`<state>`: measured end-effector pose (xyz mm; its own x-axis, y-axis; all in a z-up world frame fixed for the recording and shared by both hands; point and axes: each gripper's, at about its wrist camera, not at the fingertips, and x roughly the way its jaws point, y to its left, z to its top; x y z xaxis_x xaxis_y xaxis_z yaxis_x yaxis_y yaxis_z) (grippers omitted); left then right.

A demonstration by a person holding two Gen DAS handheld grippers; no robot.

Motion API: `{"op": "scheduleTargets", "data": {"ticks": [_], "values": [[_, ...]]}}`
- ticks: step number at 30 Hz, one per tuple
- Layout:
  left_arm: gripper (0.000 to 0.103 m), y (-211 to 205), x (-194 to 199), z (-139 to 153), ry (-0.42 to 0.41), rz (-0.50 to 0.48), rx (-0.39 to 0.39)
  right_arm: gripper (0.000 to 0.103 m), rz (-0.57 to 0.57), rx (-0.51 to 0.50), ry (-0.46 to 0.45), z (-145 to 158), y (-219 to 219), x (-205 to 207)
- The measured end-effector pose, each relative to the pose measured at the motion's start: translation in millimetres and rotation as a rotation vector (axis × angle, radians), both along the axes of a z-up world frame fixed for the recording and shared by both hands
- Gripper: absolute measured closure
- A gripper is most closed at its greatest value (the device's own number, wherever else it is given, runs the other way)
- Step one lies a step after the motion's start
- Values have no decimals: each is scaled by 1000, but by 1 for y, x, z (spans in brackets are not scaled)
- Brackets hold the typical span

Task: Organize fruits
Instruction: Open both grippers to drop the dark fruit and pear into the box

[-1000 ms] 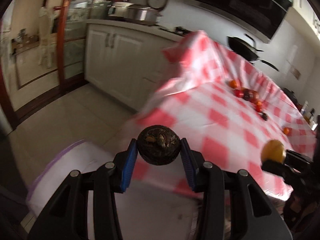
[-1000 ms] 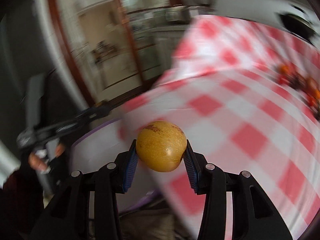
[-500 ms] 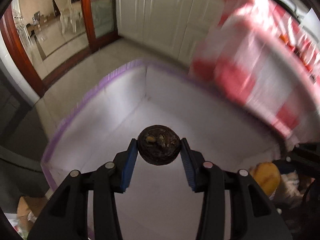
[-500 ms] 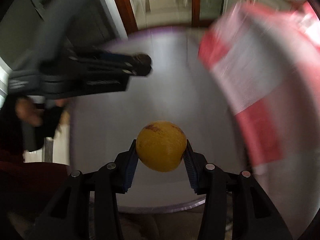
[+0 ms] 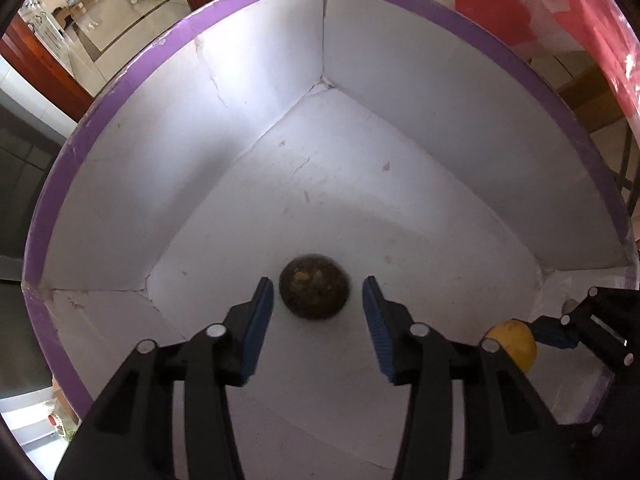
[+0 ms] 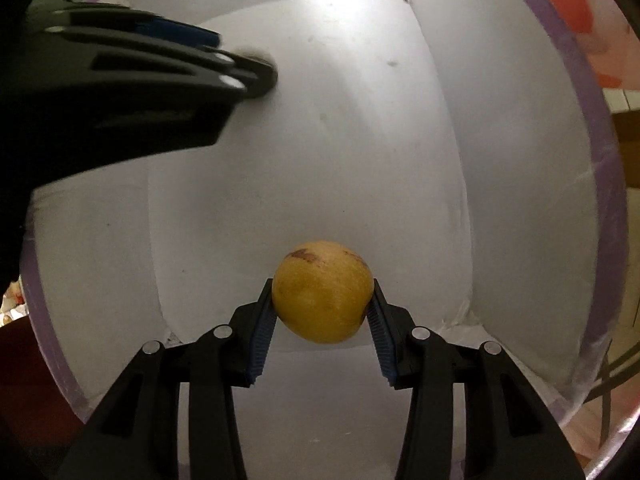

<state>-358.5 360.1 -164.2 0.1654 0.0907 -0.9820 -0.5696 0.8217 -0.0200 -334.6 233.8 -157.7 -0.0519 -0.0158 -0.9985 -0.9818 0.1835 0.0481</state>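
Pointing down into the white box, the left gripper has just been opening its jaws, so the dark fruit sits loose between them (let go to stay here). Farther right, the right gripper squeezes the yellow fruit above the box floor.

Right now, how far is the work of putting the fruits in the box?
Done: the dark fruit lies in the white box; the left gripper has just been opening, pads clear. In hand: the right gripper holds the yellow fruit inside the box. Left: letting it go.
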Motion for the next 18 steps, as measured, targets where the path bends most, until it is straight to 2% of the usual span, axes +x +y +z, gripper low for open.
{"op": "scheduleTargets", "data": {"ticks": [2,6,7,9,13,16,18], "values": [[41,-1,-1,1,-2,-8,3,58,-15,2,8,0,4,3],[34,-2,-2,1,2,-10,7,56,-35,11,7,4,5,7],[31,-2,-3,2,-1,-8,7,53,-36,20,4,6,5,7],[28,-3,-3,2,-2,-8,10,36,-37,43,-7,13,4,8],[24,-5,3,6,-11,-2,32,34,-33,114,-25,32,-3,-5],[24,-6,2,24,-66,15,64,34,-19,201,-48,62,-8,-1],[24,-6,0,49,-137,32,110,32,-3,286,-57,91,-19,2]]}}
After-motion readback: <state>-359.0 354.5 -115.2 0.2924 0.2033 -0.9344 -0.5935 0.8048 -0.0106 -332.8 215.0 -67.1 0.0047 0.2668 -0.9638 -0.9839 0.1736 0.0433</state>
